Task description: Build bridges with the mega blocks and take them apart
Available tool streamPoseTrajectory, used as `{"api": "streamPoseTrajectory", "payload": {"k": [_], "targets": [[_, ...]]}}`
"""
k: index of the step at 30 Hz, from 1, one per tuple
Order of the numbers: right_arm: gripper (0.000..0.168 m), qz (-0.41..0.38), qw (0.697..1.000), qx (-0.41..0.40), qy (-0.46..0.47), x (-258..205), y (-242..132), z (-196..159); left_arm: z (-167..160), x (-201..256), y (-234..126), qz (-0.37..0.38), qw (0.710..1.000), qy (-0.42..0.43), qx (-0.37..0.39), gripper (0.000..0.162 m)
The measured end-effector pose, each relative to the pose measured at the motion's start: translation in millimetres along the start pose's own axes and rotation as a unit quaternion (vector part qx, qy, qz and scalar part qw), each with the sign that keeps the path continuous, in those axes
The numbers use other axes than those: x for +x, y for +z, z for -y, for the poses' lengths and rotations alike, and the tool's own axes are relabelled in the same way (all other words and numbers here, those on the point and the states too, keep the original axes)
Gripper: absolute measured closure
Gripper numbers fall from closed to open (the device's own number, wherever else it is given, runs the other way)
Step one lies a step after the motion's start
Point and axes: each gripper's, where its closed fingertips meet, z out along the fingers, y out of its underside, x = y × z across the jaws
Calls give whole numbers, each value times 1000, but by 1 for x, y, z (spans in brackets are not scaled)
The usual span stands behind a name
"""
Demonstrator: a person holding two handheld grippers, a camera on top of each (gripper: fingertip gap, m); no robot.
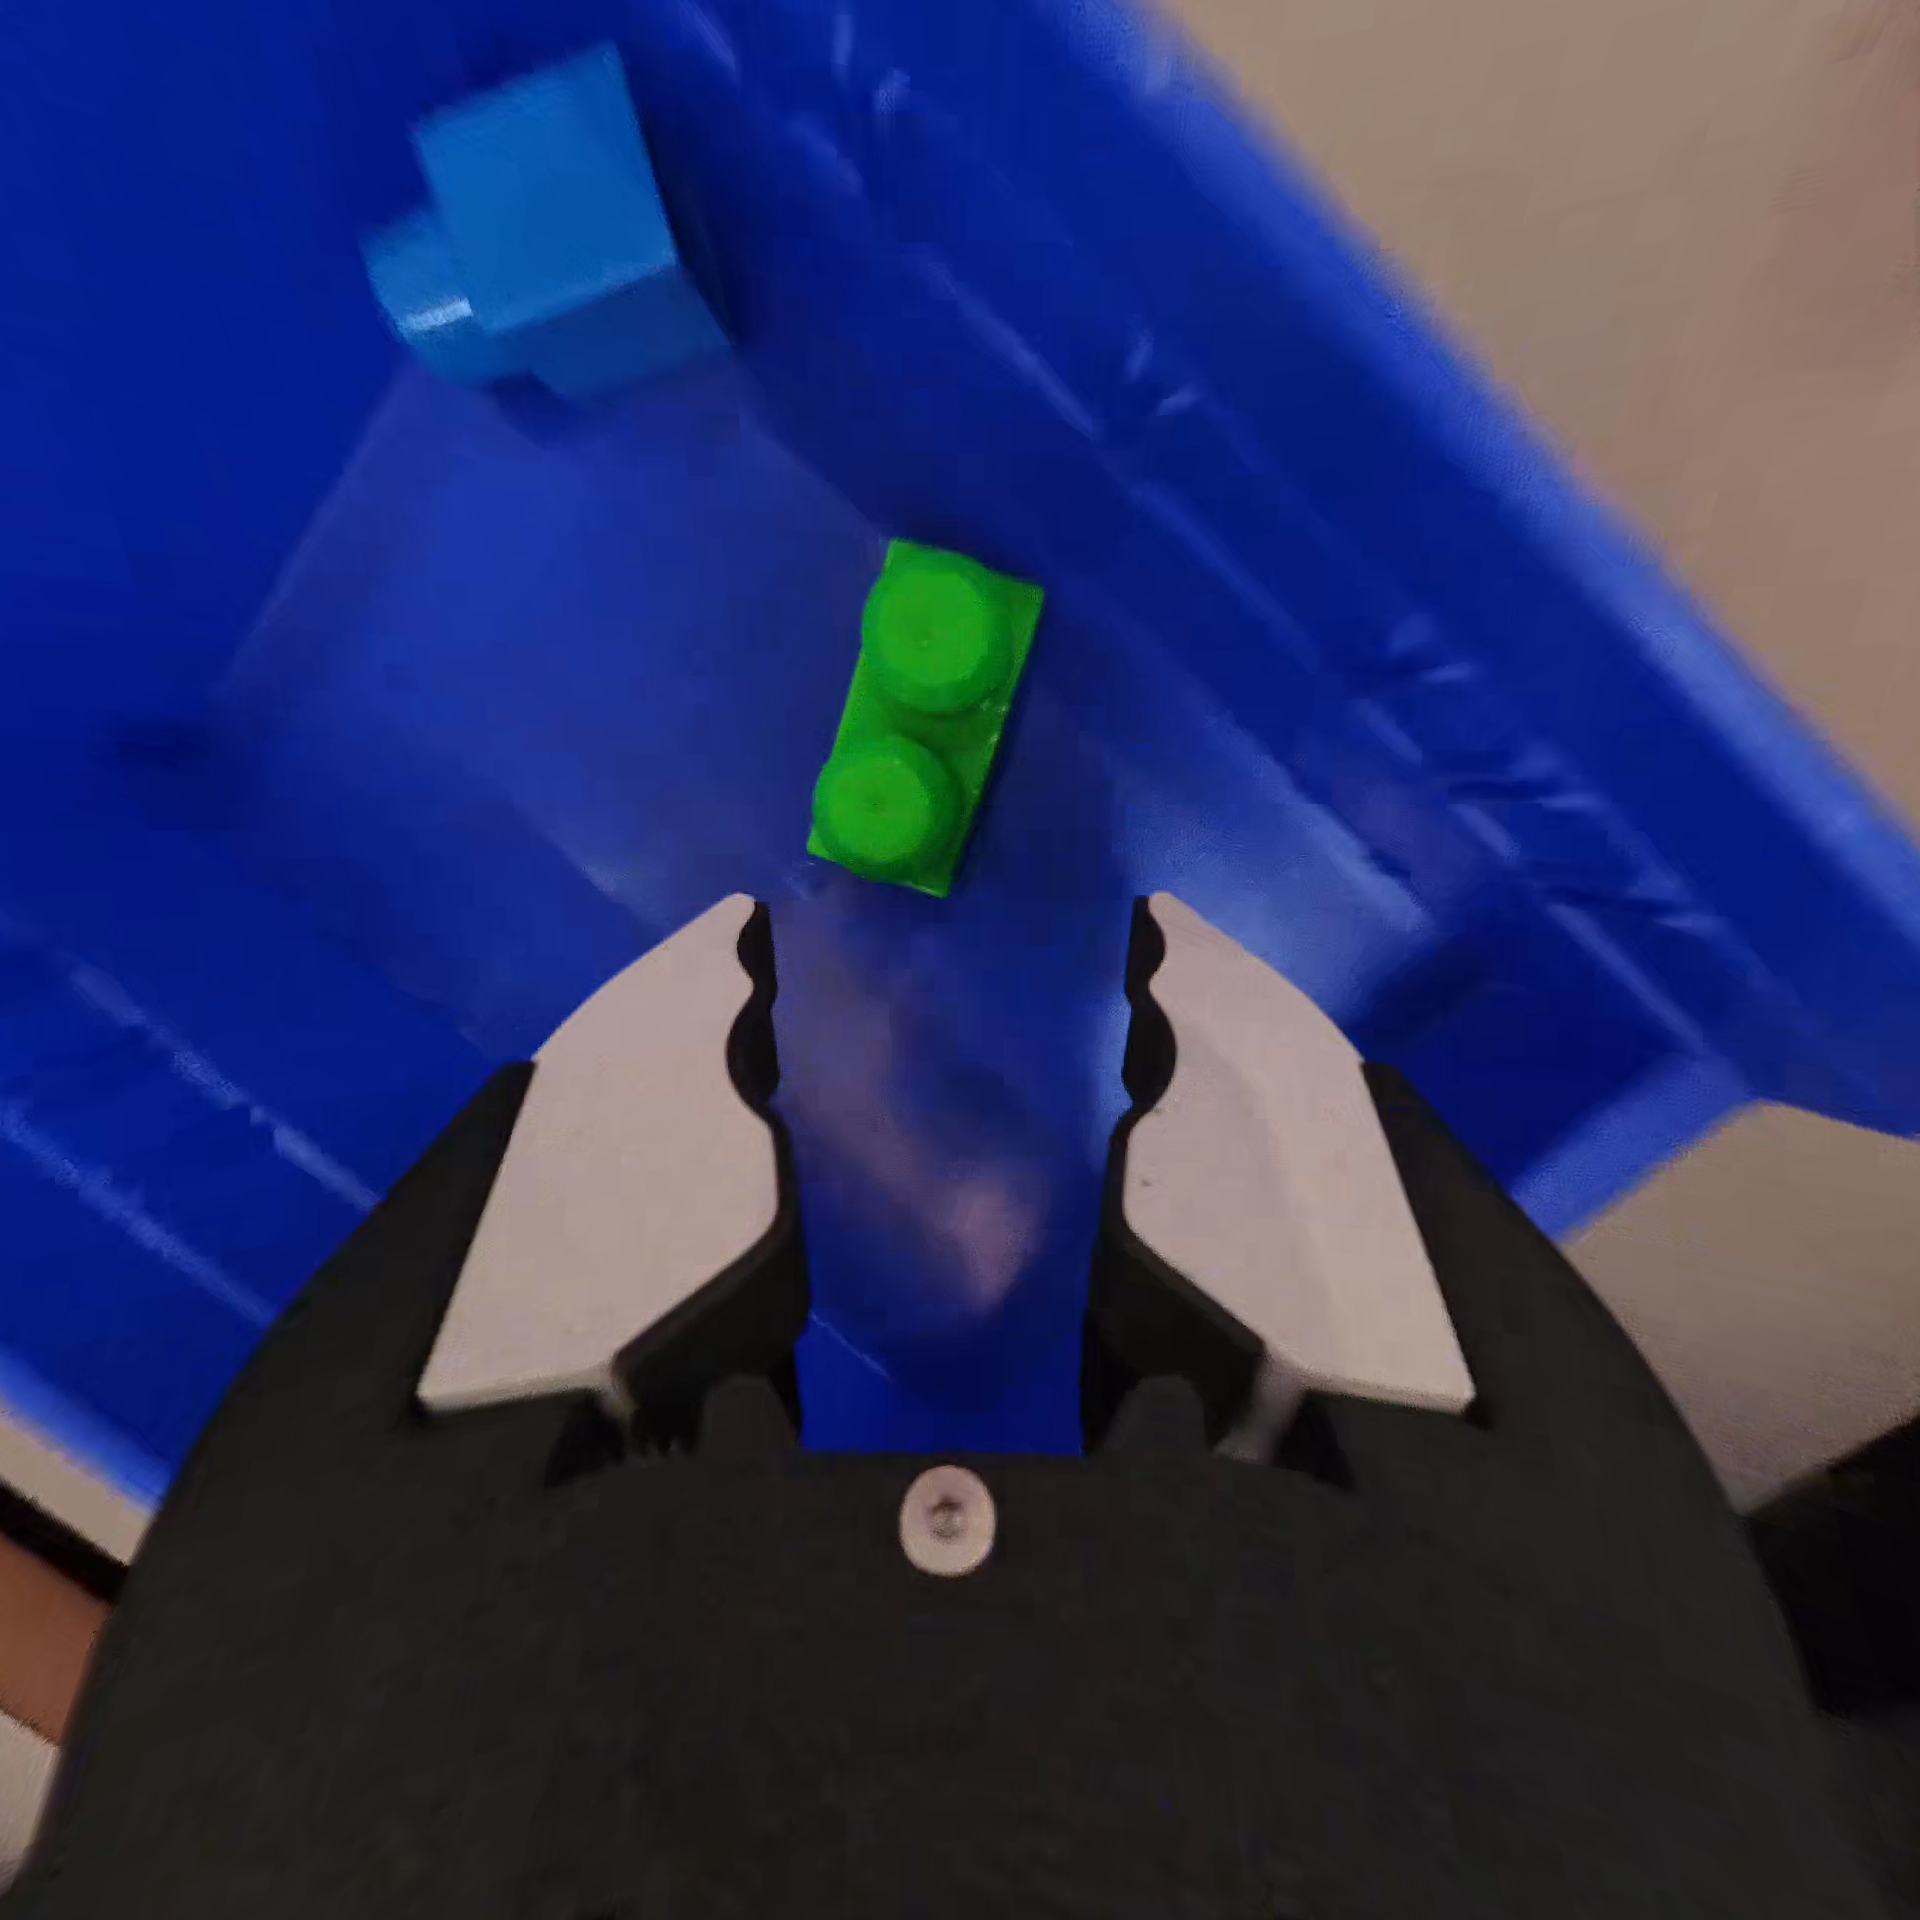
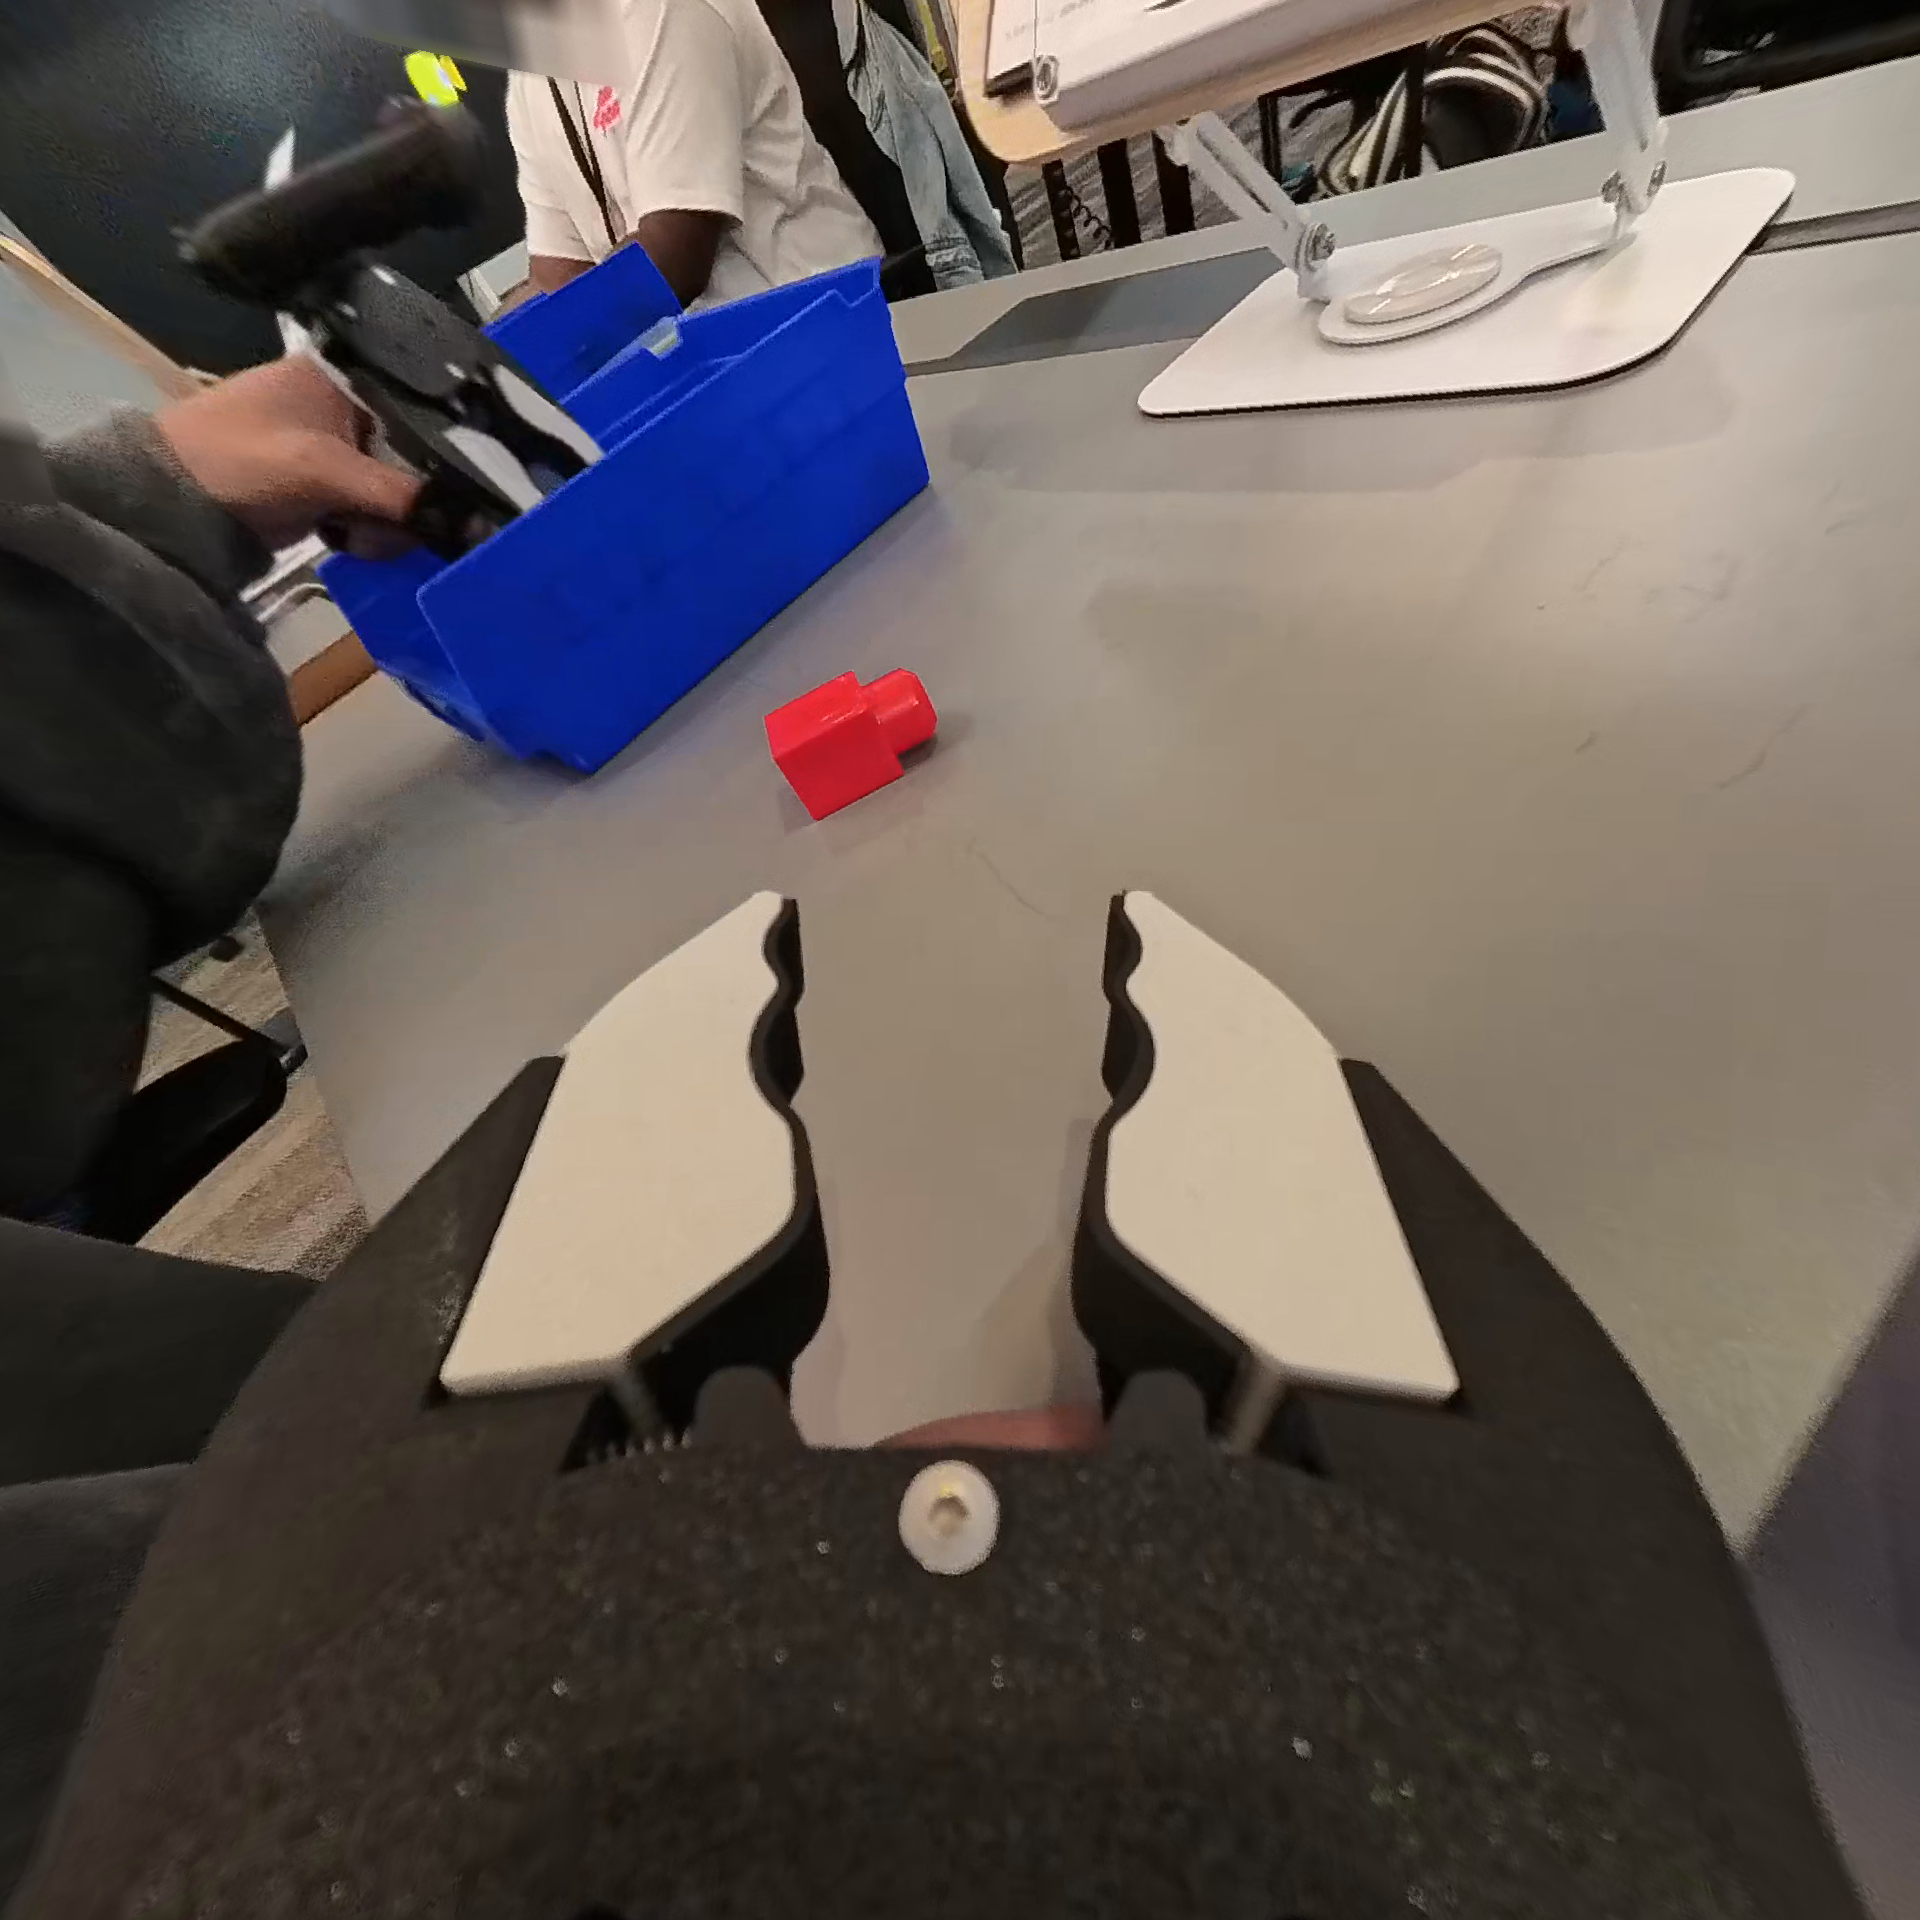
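Grey tabletop (image 2: 1351, 727) carries no bridge yet: one red plastic block (image 2: 847, 743) lies beside the blue plastic bin (image 2: 665, 582). Your left gripper (image 1: 951, 914), fingers spread, hovers over the green two-stud block (image 1: 920, 717) inside, with a light-blue block (image 1: 551, 229) beyond. Your right gripper (image 2: 951, 904) waits, spread and empty.

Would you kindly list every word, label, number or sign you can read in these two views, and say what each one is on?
Nothing can be read.
Red print on the white shirt: too blurred.
Dark marks on the white panel: too small.
Bin, green block, blue block, red block, left tongs, right tongs: no writing shows.
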Motion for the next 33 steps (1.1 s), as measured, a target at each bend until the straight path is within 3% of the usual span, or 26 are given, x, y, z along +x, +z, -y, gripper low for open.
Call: {"api": "streamPoseTrajectory", "payload": {"k": [3, 4, 5, 6, 8, 12, 15, 17, 20, 23, 28, 33], "targets": [[112, -5, 1000, -4, -6, 0, 1, -1, -1, -7, 26, -31, 999, -6, -9, 98], [113, -6, 1000, -6, -7, -1, 2, -1, 0, -8, 30, -38, 999, -1, -7, 107], [113, -6, 1000, -7, -8, -1, 2, -2, 1, -8, 31, -41, 999, 6, -5, 126], [113, -6, 1000, -7, -9, -1, 2, -2, 1, -6, 29, -44, 999, 13, -7, 127], [113, -6, 1000, -7, -11, -1, 2, -1, 3, -6, 11, -36, 999, 37, -7, 127], [113, -2, 1000, -4, -7, -1, 2, -1, 26, -8, -56, -2, 996, 84, 20, 128], [114, 1, 1000, 4, -4, -1, 0, 1, 73, 19, -96, -3, 985, 161, 55, 128], [114, 3, 1000, 7, -1, -1, -1, 2, 114, 50, -100, -21, 971, 224, 77, 128], [113, 4, 1000, 6, -5, -3, -3, 3, 175, 79, -75, 20, 940, 329, 86, 128], [113, -1, 1000, 12, -18, -5, -6, 8, 211, 113, -28, -28, 926, 373, 50, 128], [113, -9, 999, 13, -29, -4, -11, 7, 234, 156, 46, -134, 902, 411, -8, 128], [113, -5, 999, 4, -35, -9, -8, 2, 244, 169, 80, -188, 893, 408, -13, 129]]}}
